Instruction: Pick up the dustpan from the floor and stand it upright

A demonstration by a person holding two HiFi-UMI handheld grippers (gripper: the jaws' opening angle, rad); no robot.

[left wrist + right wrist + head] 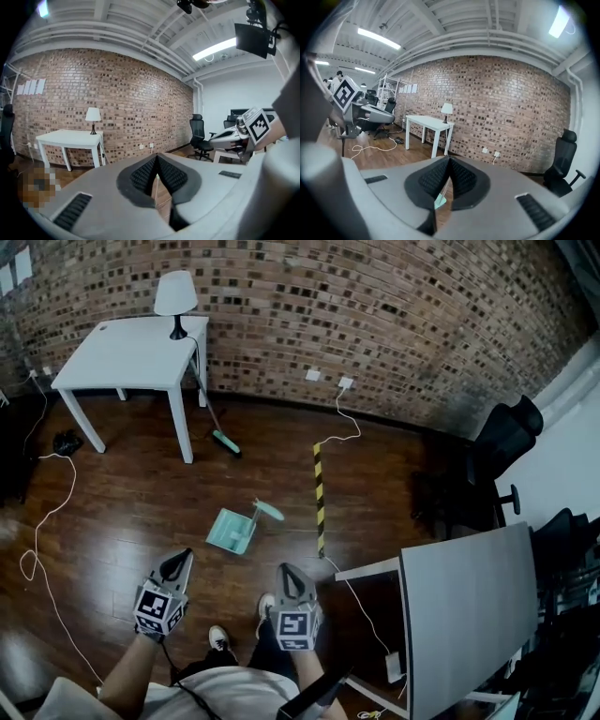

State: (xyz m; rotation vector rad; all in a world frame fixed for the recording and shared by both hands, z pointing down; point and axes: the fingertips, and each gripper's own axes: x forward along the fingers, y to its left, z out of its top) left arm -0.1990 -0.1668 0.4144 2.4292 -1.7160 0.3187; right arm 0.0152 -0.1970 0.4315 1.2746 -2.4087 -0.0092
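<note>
Wooden floor (122, 512) bears dustpan (232, 531), handle (267, 511) toward brick wall (394, 315).

Ceiling strip lights (214, 48) fill the room evenly, bright without harshness. The dark wooden floor (122, 521) carries a pale sheen toward its lower left corner in the head view, whose outer corners dim. The brick wall (375, 324) bows with lens distortion. Both gripper views curve hard and go black at their rims. The right gripper (449, 160), close to its lens, looks soft.
</note>
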